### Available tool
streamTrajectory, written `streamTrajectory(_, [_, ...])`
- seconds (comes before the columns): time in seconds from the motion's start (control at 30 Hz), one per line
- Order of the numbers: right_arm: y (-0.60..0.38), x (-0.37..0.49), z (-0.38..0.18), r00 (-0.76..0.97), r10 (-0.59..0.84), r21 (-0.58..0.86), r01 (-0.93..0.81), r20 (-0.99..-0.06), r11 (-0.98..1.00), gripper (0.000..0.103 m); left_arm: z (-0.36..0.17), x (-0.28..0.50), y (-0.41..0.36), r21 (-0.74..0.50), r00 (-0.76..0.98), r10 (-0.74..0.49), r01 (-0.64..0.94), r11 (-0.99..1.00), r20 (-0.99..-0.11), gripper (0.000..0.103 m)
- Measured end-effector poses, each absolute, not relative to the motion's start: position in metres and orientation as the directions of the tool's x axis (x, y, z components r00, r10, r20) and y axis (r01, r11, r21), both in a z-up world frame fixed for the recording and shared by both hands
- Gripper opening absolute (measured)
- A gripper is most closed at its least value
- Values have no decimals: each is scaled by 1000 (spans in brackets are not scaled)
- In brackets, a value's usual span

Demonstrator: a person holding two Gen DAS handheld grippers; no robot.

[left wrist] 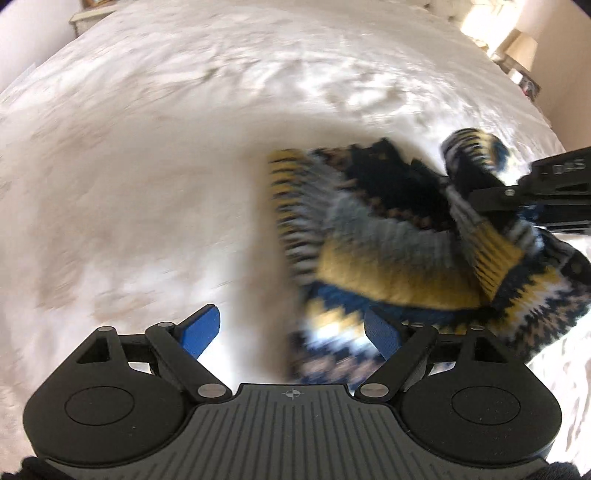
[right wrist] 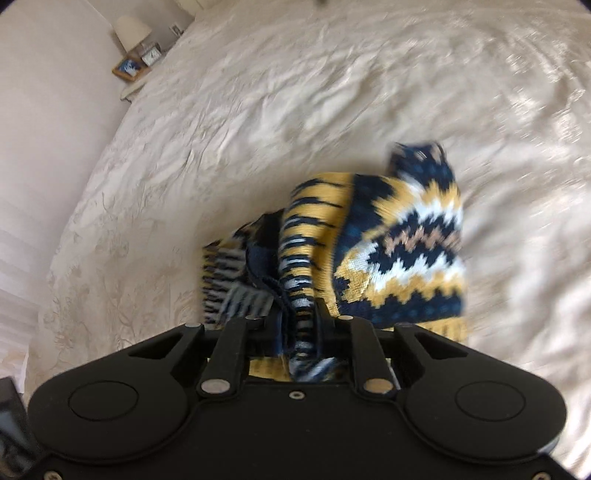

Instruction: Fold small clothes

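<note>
Pale, wrinkled bedding spreads across the whole bed (right wrist: pixel 258 122), with a lamp (right wrist: pixel 131 29) and small frames on a nightstand off at the far corner. Over it, the right gripper (right wrist: pixel 301 325) has its jaws drawn close together, pinching a bunched fold of a small knitted sweater (right wrist: pixel 399 243), navy with yellow, white and tan zigzags. The garment hangs from that pinch in a lump, lifted off the bedding rather than laid flat. The left gripper (left wrist: pixel 291 332) stands wide apart with its blue pads (left wrist: pixel 201 330) bare; nothing is clamped between them, though the sweater's lower edge dangles just in front of one finger. Both views are smeared by motion. As for folding, I'd judge it barely begun: the sweater is crumpled, no neat crease shows, and it would need spreading out on the bed before sleeves and body can be folded over.
</note>
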State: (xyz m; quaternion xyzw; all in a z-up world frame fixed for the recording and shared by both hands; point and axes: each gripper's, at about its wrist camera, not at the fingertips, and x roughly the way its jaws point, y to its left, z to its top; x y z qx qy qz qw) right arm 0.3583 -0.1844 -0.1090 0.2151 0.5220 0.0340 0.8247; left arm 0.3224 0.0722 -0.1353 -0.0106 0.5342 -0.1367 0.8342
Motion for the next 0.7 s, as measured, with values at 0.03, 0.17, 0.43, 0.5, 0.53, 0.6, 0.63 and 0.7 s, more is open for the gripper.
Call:
streamTrajectory(0.03, [-174, 361, -114, 448, 275, 385, 173, -850, 907, 23, -137, 323, 82, -162, 389, -235, 211, 964, -891, 85])
streamTrajectory(0.17, [-143, 369, -132, 426, 259, 367, 194, -867, 910, 23, -140, 323, 113, -172, 376, -233, 189, 967, -897, 85])
streamTrajectory(0.43, [-119, 368, -132, 431, 297, 375, 105, -852, 921, 65, -136, 335, 123, -226, 370, -286, 196, 954, -884, 86])
streamTrajectory(0.5, [-121, 358, -119, 478, 293, 367, 67, -828, 928, 64, -133, 341, 116, -248, 374, -312, 210, 946, -873, 86])
streamTrajectory(0.53, [-123, 352, -114, 496, 288, 363, 59, -819, 930, 64, -132, 345, 112, -259, 375, -326, 217, 941, -868, 86])
streamTrajectory(0.6, [-135, 337, -104, 524, 281, 371, 73, -804, 926, 64, -127, 352, 101, -293, 374, -363, 233, 927, -853, 86])
streamTrajectory(0.63, [-142, 329, -102, 537, 277, 377, 84, -797, 922, 64, -126, 355, 96, -313, 370, -385, 241, 919, -846, 86])
streamTrajectory(0.7, [-153, 307, -101, 551, 250, 359, 98, -796, 928, 64, -125, 363, 82, -362, 345, -434, 255, 897, -833, 86])
